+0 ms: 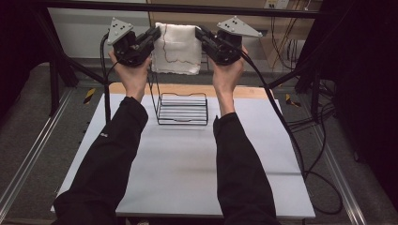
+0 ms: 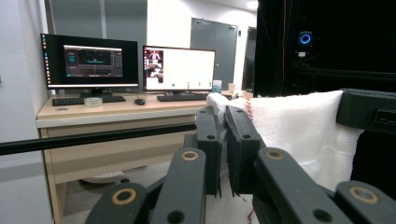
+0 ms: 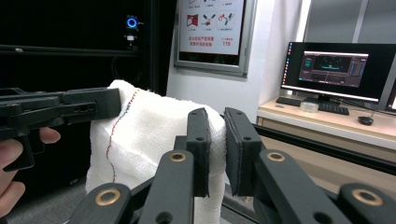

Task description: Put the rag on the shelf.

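A white cloth [image 1: 177,48] hangs stretched between the two grippers, held up well above the surface [image 1: 187,164] and the wire rack [image 1: 182,108] standing on it. The left gripper [image 1: 155,33] has its jaws clenched on the cloth's left top corner, which sits pinched between them in the left gripper view [image 2: 223,140]. The right gripper [image 1: 201,33] grasps the opposite top corner, the fabric bunched between its jaws [image 3: 215,144] and draping below them

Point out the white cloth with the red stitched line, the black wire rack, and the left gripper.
White woven cloth with red stitching [image 1: 180,47], high view, its middle.
Black wire rack [image 1: 182,108], high view, its slatted base.
Left gripper [image 1: 158,32], high view, jaw tips at the cloth's edge.
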The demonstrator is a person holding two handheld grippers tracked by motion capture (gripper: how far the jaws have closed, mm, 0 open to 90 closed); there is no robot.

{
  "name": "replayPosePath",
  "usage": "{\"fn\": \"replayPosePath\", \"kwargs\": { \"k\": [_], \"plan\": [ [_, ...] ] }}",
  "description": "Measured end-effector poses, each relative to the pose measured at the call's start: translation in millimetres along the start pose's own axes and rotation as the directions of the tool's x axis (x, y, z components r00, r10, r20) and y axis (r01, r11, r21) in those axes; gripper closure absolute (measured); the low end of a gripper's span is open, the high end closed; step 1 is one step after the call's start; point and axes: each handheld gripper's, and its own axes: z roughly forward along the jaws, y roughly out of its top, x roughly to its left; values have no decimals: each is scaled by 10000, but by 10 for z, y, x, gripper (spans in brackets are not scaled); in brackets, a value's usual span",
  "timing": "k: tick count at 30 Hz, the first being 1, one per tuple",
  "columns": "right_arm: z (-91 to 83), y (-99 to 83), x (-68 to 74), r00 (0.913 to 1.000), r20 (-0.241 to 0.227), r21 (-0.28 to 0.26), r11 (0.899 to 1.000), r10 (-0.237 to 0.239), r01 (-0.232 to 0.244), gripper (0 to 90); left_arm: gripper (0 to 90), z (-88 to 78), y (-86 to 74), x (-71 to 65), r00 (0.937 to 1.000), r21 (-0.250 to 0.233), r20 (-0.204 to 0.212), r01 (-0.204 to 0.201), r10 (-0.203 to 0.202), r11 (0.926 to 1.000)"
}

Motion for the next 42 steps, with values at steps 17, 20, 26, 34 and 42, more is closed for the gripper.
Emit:
{"fn": "replayPosePath", "kwargs": {
  "k": [17,20,26,34,42],
  "plan": [
    [185,-99,-76,9999,113,354,9993,75,-79,811,844,142,-135,115,9998,458,-68,200,-197,9987],
    [203,-110,-89,9998,180,452,9990,41,-49,811,844,165,-144,109,9999,494,-81,108,-104,9987],
    [222,-121,-118,9997,225,550,9985,-56,43,811,844,203,-150,117,10000,615,-90,6,-1,9981],
    [252,-162,-126,9997,232,706,9975,-69,53,811,845,227,-214,125,9998,805,-172,-98,112,9967],
    [259,-243,-134,9999,155,916,9958,4,-18,811,845,217,-290,130,9995,1017,-94,-276,287,9944]
  ]
}}
